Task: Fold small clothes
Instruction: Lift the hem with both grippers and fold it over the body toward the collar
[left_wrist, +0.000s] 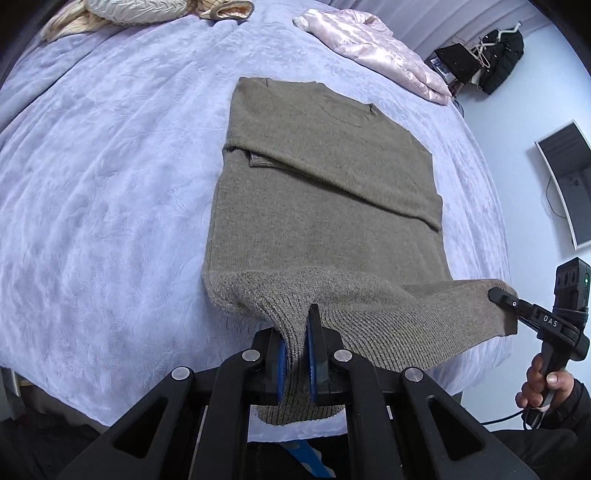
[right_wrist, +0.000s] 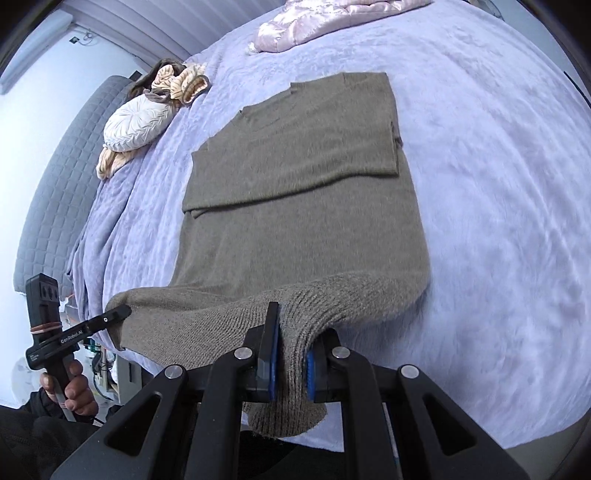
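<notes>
Left gripper (left_wrist: 300, 354), blue-padded black tongs, pinched on ribbed hem of olive-brown knit sweater (left_wrist: 325, 192); one corner gathered between pads. Right gripper (right_wrist: 291, 360) clamped likewise on other hem corner. Hem held up off lilac plush bedspread (left_wrist: 110, 184), slack between grips: likely set for bringing bottom up toward collar. Sweater body flat mid-bed, sleeves already folded across chest, neckline at far end. Beyond: pale pink quilted jacket (left_wrist: 376, 48), cream round cushion (right_wrist: 138, 122), untouched.
</notes>
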